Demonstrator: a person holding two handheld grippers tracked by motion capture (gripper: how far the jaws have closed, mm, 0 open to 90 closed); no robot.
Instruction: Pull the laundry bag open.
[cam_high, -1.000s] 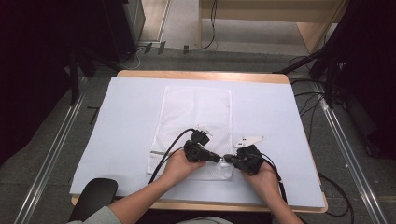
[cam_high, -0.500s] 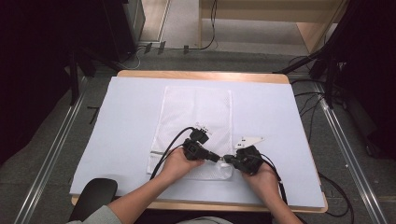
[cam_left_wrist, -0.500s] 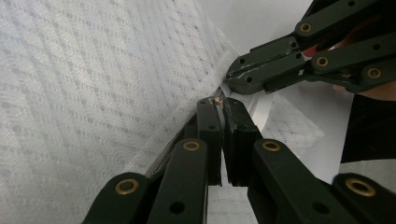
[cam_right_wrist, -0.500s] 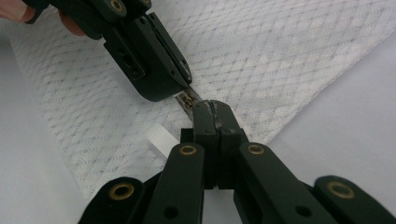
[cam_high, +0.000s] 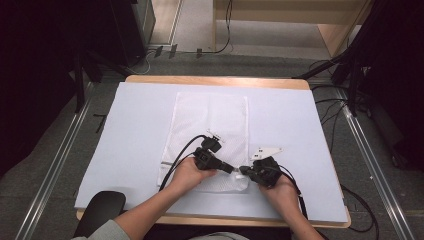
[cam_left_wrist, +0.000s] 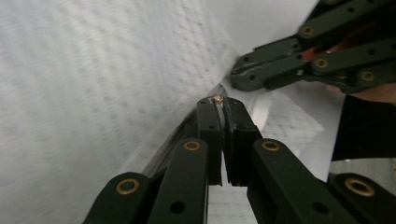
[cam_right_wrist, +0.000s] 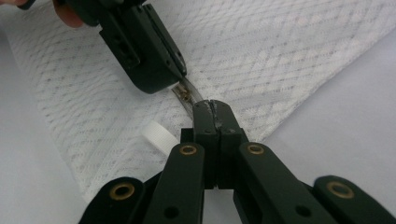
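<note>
A white mesh bag (cam_high: 210, 135) lies flat on the table (cam_high: 300, 130). At its near edge the left gripper (cam_left_wrist: 219, 100) is pinched shut on the zipper pull (cam_right_wrist: 185, 94), the right gripper (cam_right_wrist: 212, 105) clamped on the zipper end beside it — unzipping looks about to begin, calling for a steady pull along the edge.
</note>
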